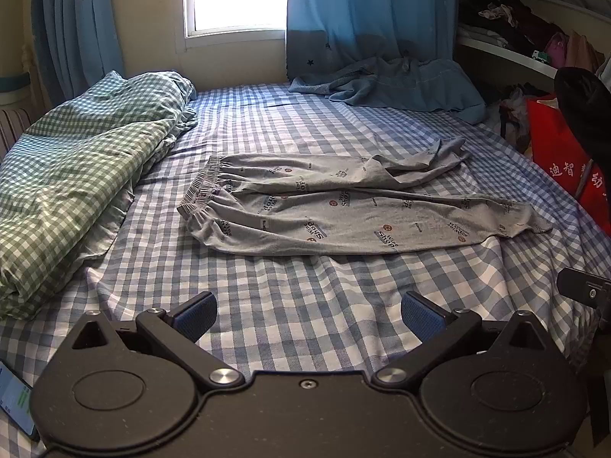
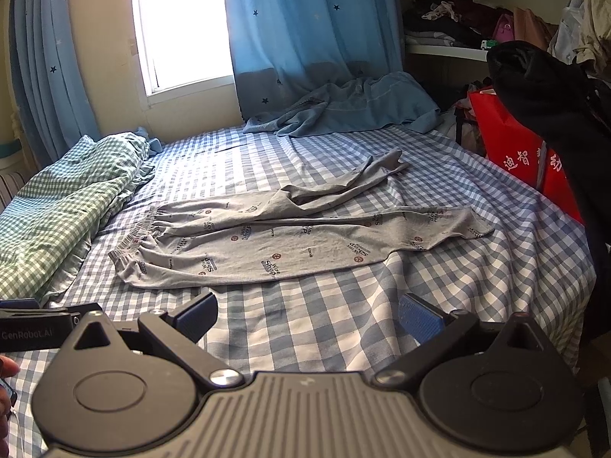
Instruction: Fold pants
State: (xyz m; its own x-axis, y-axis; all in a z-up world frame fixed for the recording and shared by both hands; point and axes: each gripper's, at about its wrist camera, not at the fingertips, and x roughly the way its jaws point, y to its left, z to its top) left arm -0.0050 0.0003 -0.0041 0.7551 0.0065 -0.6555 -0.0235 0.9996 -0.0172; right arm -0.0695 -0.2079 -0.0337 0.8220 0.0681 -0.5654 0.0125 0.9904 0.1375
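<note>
Grey printed pants [image 1: 343, 206] lie spread on the blue checked bed sheet [image 1: 290, 305], waistband at the left, legs running right. The far leg is crumpled and folded over itself near its end. The pants also show in the right wrist view [image 2: 290, 244]. My left gripper [image 1: 309, 315] is open and empty, hovering above the sheet in front of the pants. My right gripper [image 2: 307, 315] is open and empty, also short of the pants' near edge. Neither touches the cloth.
A green checked quilt [image 1: 72, 175] is bunched at the left. A blue blanket [image 1: 401, 84] lies at the bed's far end under the curtains. A red bag [image 1: 561, 160] and cluttered shelves [image 1: 508, 57] stand at the right. A phone [image 1: 15, 400] lies at the near left.
</note>
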